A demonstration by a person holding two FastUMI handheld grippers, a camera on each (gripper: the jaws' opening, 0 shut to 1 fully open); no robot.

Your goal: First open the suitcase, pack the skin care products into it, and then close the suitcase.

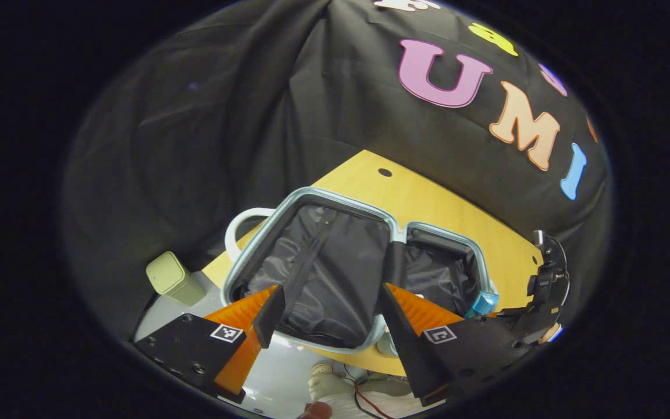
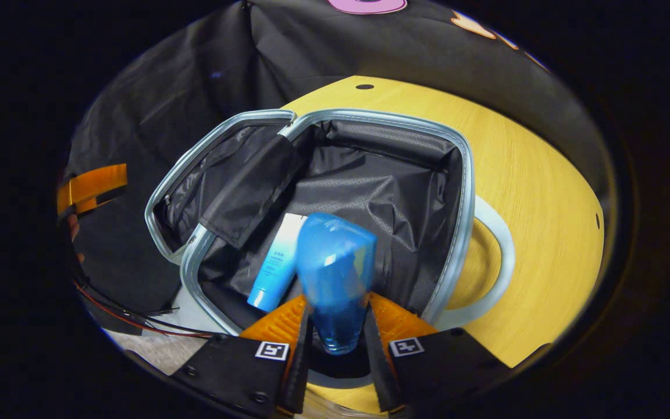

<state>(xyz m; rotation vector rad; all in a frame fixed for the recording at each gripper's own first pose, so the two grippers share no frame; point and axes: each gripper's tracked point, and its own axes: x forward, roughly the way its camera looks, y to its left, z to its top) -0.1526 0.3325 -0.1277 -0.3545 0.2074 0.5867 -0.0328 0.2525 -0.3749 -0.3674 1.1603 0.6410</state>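
The suitcase (image 2: 464,192) lies open on the yellow table (image 2: 538,192), its black lining showing in both halves. A white and blue tube (image 2: 277,262) rests inside the nearer half. My right gripper (image 2: 336,326) is shut on a clear blue bottle (image 2: 335,273), held over that half's front edge. In the left gripper view the open suitcase (image 1: 396,228) is ahead of my left gripper (image 1: 329,311), which is open and holds nothing. The right gripper (image 1: 544,285) with the blue bottle (image 1: 482,304) appears at that view's right.
A pale green container (image 1: 171,278) stands at the left of the suitcase, off the table's edge. The suitcase's white handle (image 1: 242,224) sticks out on that side. Red and black wires (image 2: 125,314) hang near the suitcase's left corner. Black cloth walls surround the table.
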